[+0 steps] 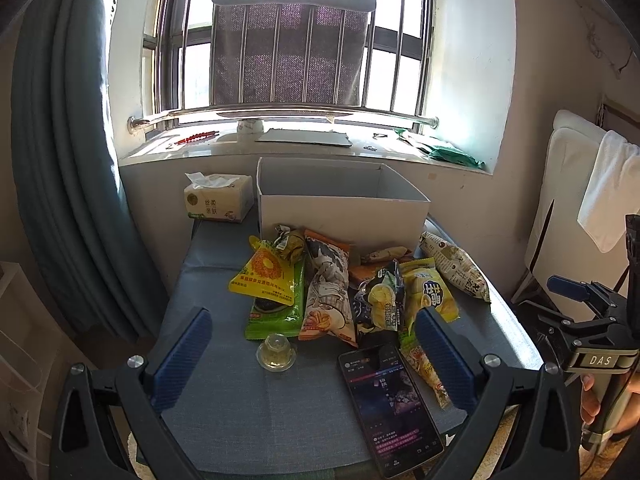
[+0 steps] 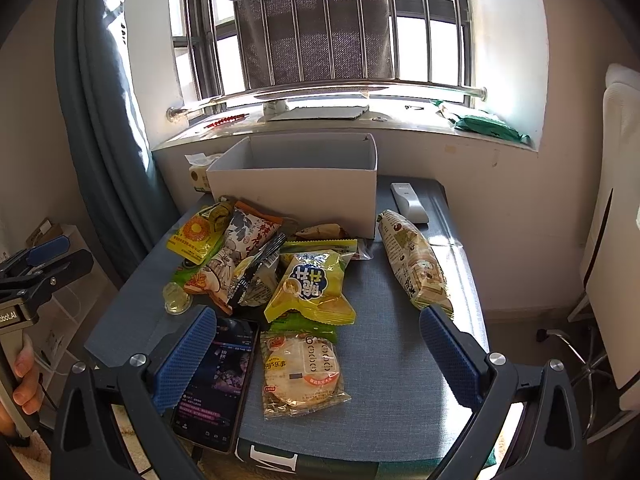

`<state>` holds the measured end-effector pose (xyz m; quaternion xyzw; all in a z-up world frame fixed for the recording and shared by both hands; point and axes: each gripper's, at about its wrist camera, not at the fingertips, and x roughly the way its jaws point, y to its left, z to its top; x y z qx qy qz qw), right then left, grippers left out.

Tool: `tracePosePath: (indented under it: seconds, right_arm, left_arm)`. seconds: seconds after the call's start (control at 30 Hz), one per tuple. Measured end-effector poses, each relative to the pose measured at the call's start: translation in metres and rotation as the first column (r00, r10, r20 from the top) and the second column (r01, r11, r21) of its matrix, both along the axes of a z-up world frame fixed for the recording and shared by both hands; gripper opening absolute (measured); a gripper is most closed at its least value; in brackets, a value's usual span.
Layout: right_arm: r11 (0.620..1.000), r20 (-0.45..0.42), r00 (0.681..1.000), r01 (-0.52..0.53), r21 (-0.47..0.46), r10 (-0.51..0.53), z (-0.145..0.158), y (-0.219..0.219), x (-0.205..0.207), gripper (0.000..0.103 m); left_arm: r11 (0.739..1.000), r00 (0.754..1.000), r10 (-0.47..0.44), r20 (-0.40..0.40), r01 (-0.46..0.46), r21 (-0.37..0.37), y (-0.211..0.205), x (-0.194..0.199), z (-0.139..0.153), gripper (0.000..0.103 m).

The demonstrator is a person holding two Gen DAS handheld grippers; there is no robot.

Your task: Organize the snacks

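A pile of snack bags lies on the blue table in front of an open white box. A yellow bag tops a green bag. An orange-white bag, a yellow chips bag, a round Lay's pack, a long beige bag and a clear jelly cup lie there too. My left gripper is open and empty above the jelly cup. My right gripper is open and empty above the Lay's pack.
A phone with its screen lit lies at the table's near edge. A tissue pack stands left of the box. A white remote lies right of the box. A window sill runs behind, and a curtain hangs at left.
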<state>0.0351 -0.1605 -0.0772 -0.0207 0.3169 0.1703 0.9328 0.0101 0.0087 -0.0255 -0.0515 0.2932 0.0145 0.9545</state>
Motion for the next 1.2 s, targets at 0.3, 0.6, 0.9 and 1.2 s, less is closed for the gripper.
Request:
tracePosePath:
  seconds: [0.3, 0.6, 0.9, 1.2]
  right_arm:
    - [1.000, -0.001, 1.000, 0.001, -0.003, -0.001, -0.002, -0.001, 0.000, 0.103]
    - [0.999, -0.002, 0.999, 0.039, -0.030, -0.039, -0.014, -0.012, 0.021, 0.103]
    - [0.993, -0.108, 0.991, 0.067, -0.093, -0.077, -0.036, -0.044, 0.140, 0.103]
    - [0.992, -0.311, 0.947, 0.046, -0.114, -0.079, -0.096, -0.049, 0.221, 0.080]
  left_arm:
    - [1.000, 1.000, -0.006, 0.004, 0.006, 0.004, 0.000, -0.003, 0.001, 0.103]
    - [1.000, 1.000, -0.009, 0.005, 0.009, -0.017, 0.005, -0.003, 0.000, 0.103]
    - [1.000, 1.000, 0.008, 0.002, -0.008, -0.030, 0.020, -0.002, -0.001, 0.103]
    - [0.999, 0.999, 0.028, -0.034, -0.029, -0.034, 0.038, 0.010, -0.013, 0.103]
